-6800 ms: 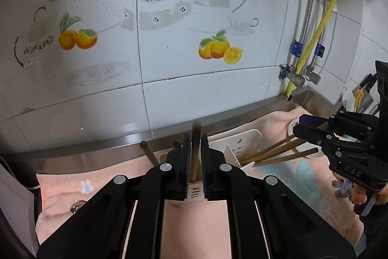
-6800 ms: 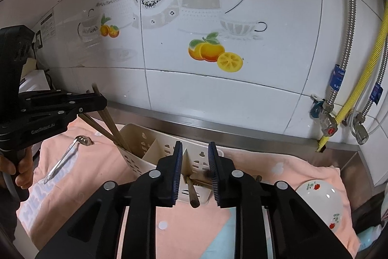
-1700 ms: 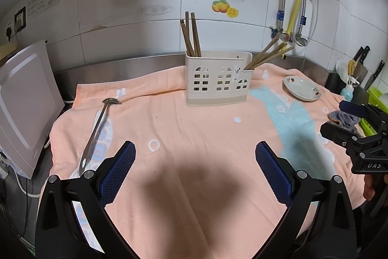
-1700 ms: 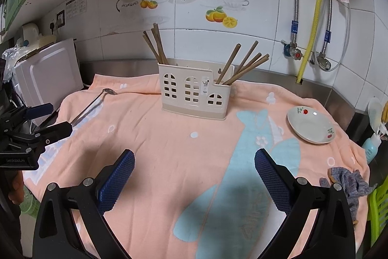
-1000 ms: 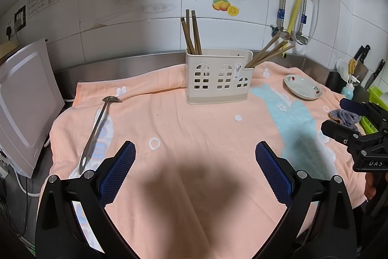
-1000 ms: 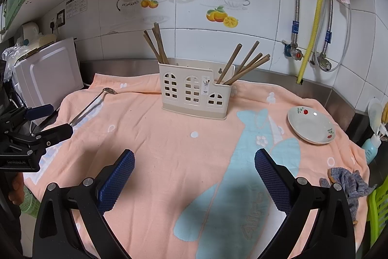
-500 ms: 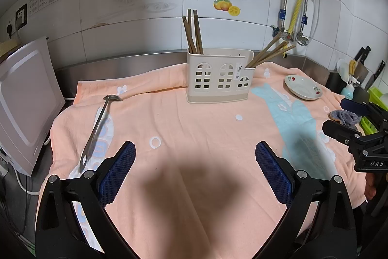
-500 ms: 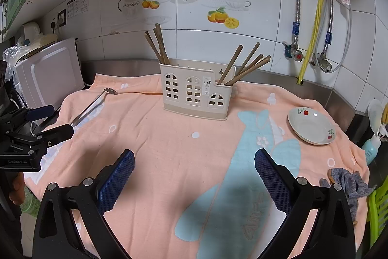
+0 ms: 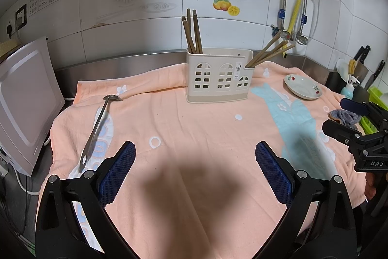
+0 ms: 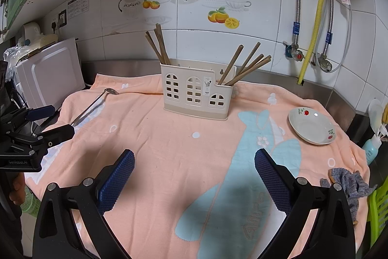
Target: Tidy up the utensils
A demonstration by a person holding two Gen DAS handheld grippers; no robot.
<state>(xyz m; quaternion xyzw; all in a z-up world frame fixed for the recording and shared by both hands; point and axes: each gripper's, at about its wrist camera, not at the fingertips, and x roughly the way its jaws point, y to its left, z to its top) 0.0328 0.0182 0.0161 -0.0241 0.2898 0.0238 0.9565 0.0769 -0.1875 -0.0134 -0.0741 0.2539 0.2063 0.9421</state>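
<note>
1. Fingers of the left gripper [image 9: 195, 163] spread wide and empty, pulled well back over the near edge of the tabletop [image 9: 194, 186]; 6.8 s ago clamped on a chopstick right above the holder.
2. Fingers of the right gripper [image 10: 194, 165] likewise released and empty, hanging back over the blue fish print of the towel [image 10: 169, 149]; earlier closed at the holder too.
3. Barely any drift across the last second or two, so probably a pause after a finished placement.
4. Farther out on the left, ladle [image 9: 97, 130] lying flat on the towel, bowl end toward the wall, well apart from everything else and untouched since earlier.
5. Off to the right, small plate [image 10: 311, 126] on the towel, with a grey rag [image 10: 349, 182] at the near right edge.
6. Farthest, near the wall, holder [image 9: 218, 75] upright with chopsticks [image 9: 192, 33] standing in its left compartment and another bunch leaning out of the right.
7. Judged: chopsticks sorted; ladle the likely remaining item, nearest the left gripper.
</note>
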